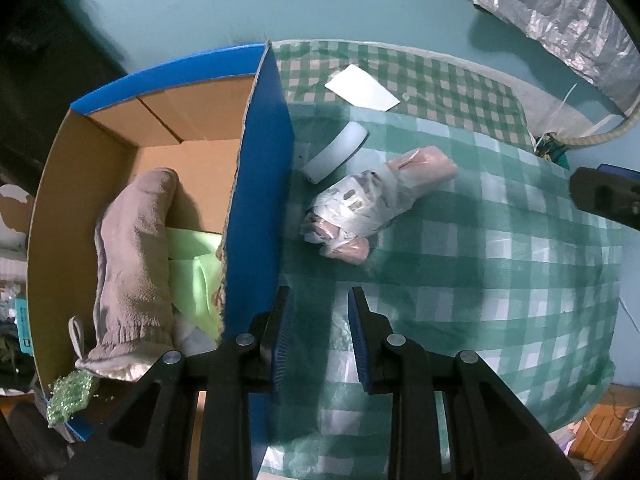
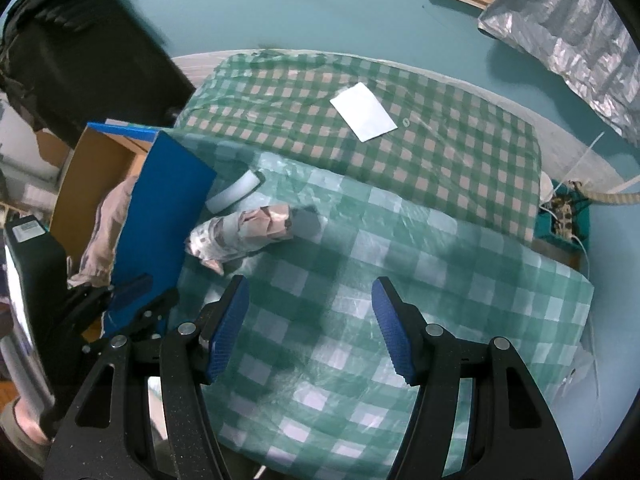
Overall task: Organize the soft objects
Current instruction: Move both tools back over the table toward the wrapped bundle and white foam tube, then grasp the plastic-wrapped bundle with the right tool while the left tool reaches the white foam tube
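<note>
Pink soft bundle in clear plastic [image 1: 362, 210] lies on the checked cloth [image 1: 480, 240] just beside the blue box [image 1: 260, 168], its long axis slanting away from the box wall. Only the left view looks into the box, showing a grey sock [image 1: 134, 256] on green fabric [image 1: 192, 264]. Left gripper [image 1: 320, 336] narrowly parted and right gripper [image 2: 310, 328] wide apart both hang empty over the cloth.

A checked cloth [image 2: 420, 280] carries a wrapped bundle [image 2: 240, 232], white roll [image 2: 232, 194], card [image 2: 364, 112] and box [image 1: 260, 160].

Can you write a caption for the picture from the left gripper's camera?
Open left gripper above the checked cloth, beside a cardboard box holding a grey fleece mitt.
</note>
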Demonstrator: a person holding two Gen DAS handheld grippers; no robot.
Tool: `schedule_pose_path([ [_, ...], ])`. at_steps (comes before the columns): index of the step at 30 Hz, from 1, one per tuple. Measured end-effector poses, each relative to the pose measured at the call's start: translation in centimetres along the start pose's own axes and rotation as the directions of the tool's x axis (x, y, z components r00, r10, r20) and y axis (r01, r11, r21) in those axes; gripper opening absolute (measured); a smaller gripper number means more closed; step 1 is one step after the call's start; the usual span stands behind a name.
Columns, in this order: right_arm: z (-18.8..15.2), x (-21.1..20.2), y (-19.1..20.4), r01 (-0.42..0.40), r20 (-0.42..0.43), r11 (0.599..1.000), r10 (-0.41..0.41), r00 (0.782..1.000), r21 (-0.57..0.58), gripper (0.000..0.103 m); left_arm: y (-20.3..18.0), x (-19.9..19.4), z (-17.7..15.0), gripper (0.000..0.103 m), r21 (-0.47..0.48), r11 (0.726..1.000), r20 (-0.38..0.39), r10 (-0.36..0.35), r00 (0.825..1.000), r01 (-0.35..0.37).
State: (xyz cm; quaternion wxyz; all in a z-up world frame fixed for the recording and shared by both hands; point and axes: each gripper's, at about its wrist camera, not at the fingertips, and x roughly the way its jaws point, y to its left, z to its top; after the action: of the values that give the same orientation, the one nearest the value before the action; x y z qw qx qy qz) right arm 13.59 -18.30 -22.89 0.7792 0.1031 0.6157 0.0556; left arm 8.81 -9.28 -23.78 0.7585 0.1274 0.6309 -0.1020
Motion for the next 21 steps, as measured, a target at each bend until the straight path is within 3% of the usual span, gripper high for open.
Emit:
schedule_pose_path([
  [10, 1.0, 1.3, 0.1, -0.018, -0.017, 0.999, 0.019, 1.0, 0.029, 0.065, 0.5, 0.1, 0.3, 0.028, 0.019, 1.0, 0.013, 0.005, 1.0, -0.005],
  [14, 1.4, 2.3, 0.8, -0.034, -0.028, 0.998, 0.035, 0.999, 0.045, 0.066, 1.1, 0.3, 0.1, 0.028, 0.041, 0.998, 0.018, 0.04, 0.999, -0.04],
  [21, 2.1, 3.8, 2.1, -0.064, -0.04, 0.995, 0.067, 0.997, 0.08, 0.067, 3.7, 0.6, 0.0, 0.028, 0.007, 0.998, 0.018, 0.057, 0.998, -0.057],
])
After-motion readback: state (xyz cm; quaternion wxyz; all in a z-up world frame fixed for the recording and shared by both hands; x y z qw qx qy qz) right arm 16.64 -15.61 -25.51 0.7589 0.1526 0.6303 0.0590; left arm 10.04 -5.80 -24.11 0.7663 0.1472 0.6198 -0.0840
